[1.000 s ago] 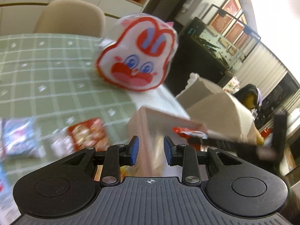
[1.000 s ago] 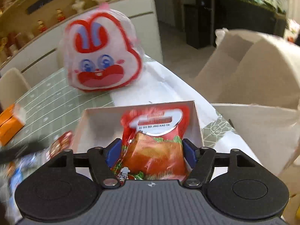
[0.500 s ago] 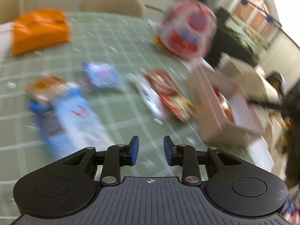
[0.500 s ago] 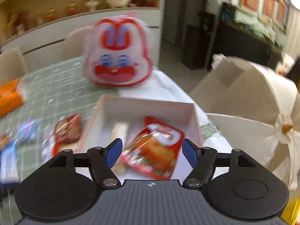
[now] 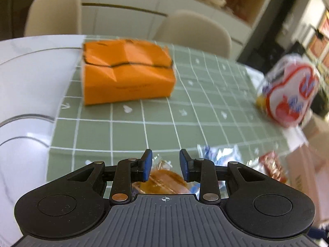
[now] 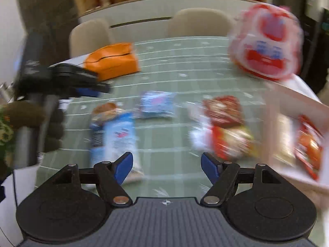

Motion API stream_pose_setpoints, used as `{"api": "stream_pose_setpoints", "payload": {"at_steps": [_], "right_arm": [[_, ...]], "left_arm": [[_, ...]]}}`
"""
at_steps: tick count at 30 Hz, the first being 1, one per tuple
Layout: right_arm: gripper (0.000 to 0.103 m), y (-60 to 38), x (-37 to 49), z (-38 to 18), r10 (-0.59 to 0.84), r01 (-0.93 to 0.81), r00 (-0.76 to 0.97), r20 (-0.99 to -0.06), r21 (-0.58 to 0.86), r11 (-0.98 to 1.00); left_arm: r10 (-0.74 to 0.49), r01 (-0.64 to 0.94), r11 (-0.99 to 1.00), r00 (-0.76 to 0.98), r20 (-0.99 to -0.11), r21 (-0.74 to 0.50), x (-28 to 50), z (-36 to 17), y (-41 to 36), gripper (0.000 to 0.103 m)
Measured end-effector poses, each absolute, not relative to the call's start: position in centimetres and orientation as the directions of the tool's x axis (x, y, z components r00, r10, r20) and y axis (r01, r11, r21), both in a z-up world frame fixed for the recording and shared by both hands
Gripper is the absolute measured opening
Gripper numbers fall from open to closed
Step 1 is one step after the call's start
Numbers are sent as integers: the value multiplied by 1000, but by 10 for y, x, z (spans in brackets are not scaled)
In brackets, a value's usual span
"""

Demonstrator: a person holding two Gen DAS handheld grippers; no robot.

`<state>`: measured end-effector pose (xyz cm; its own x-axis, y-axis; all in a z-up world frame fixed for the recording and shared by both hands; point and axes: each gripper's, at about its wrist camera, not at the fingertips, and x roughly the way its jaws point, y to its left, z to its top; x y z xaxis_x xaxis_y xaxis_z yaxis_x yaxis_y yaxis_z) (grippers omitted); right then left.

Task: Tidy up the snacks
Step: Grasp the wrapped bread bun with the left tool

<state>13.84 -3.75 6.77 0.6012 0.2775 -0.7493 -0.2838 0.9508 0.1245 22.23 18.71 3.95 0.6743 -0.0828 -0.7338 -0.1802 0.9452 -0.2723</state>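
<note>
Green checked cloth covers the counter, with snack packs loose mid-counter for sorting. By its right edge a box already holds some. Left claw, narrow and empty, hangs over a bun pack. Right claw is opening, empty.

Two chairs stand at the top of the frame behind the surface. One orange tissue pack lies upper left of centre. One rabbit-face bag sits at the upper right. Four loose snack packets show mid-frame: a long blue-and-white one, a small blue one, a dark red one and a red-and-white one. One cardboard box at the right edge holds one red packet and a pale item too blurred to identify.
</note>
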Motion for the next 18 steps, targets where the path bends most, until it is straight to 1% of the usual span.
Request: {"api": "stream_pose_setpoints", "payload": {"at_steps": [3,5,7,8,10,13,15,18], "right_arm": [[74,-4,161,52,330,-362,541,-773,141,922],[74,17,169,36,324,-402,511,-796,112,909],[74,29,172,24,319,-435,505,-802,83,896],[79,29,170,22,338,-438,521,-784,94,894],[80,28,171,21,359,-436,503,-786,127,891],[80,22,169,20,416,-441,434,-799,215,871],[80,15,157,22,422,-435,425,-801,228,871],[79,5,136,22,389,-403,443,-808,208,891]], "left_arm": [[-102,-127,960,668,-737,-249,217,28,185,33],[-114,-102,965,668,-735,-242,210,25,186,34],[-151,-69,962,673,-724,-265,203,24,191,34],[-164,-55,961,674,-721,-270,200,24,192,34],[-192,-26,959,669,-718,-281,195,24,192,34],[-248,31,953,656,-713,-303,190,24,185,34],[-282,67,947,637,-717,-313,186,24,175,34],[-317,135,944,621,-717,-301,174,26,155,34]]}}
